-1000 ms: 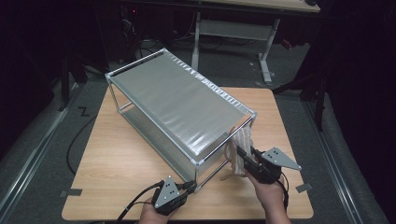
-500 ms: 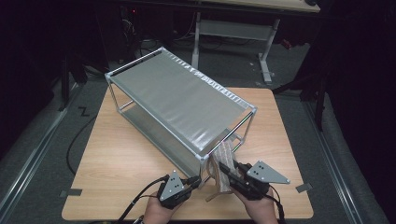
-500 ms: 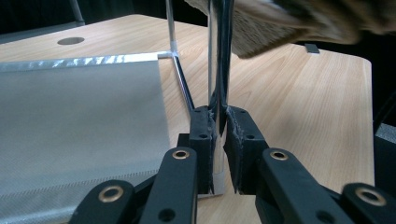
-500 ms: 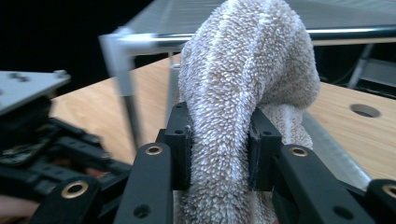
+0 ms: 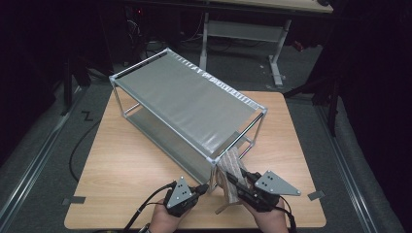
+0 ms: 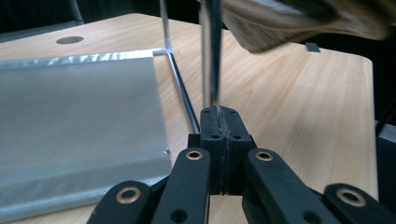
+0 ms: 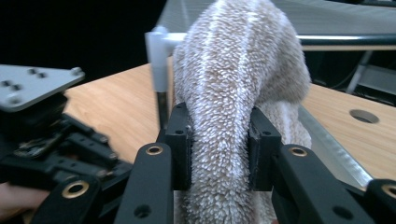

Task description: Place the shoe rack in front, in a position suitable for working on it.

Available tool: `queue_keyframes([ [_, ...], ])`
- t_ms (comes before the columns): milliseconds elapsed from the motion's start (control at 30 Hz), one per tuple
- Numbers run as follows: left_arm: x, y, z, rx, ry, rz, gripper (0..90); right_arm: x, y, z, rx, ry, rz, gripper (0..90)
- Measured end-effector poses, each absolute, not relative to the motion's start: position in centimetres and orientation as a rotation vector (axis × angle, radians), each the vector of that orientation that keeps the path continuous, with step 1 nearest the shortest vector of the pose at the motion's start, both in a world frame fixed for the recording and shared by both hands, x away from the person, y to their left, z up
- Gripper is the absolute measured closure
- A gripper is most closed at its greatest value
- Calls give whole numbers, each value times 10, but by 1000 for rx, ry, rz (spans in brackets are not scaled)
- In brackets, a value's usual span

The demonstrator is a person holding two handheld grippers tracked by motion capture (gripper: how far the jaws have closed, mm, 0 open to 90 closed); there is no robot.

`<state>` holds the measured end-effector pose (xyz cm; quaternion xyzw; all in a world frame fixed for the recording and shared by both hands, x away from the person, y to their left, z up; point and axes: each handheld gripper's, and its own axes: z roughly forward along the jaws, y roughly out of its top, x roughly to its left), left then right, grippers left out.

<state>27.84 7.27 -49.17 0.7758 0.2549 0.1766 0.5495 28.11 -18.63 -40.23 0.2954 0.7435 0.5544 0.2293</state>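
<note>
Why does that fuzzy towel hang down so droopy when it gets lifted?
The towel is probably soft and floppy: it bulges and folds over between the right tool's pads. It looks light for its size. Its fluffy pile likely keeps it from slipping, though the loose end may drag on the table.

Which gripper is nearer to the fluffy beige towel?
Right. The right gripper is clamped on the towel; the left gripper sits shut beside the rack's corner post, left of the towel.

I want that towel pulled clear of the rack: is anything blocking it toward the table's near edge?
Nothing visible blocks it: the right gripper clamps the towel past the rack corner post; bare table lies beside it.
</note>
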Motion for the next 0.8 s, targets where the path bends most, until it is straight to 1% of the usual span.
queue_keyframes([
  [67,278,72,-493,1845,610,423,883,285,-190,-404,824,2043,1527,679],
  [200,279,76,-493,1824,656,440,771,291,-190,-404,826,2048,1537,679],
  [333,282,77,-491,1821,641,437,663,292,-186,-403,815,2057,1547,679],
  [433,285,71,-490,1829,630,459,613,291,-184,-403,798,2064,1552,680],
  [500,289,67,-491,1829,639,451,621,289,-182,-402,794,2067,1551,679],
  [567,292,65,-492,1837,642,442,677,287,-180,-402,791,2068,1552,679],
  [600,292,65,-493,1839,650,438,743,286,-180,-401,786,2070,1558,679],
  [633,292,65,-493,1836,659,437,786,286,-179,-401,779,2070,1553,679],
  [667,292,67,-492,1833,661,424,802,285,-178,-401,779,2071,1559,680],
  [800,288,71,-492,1833,671,422,807,286,-178,-402,794,2059,1541,683],
])
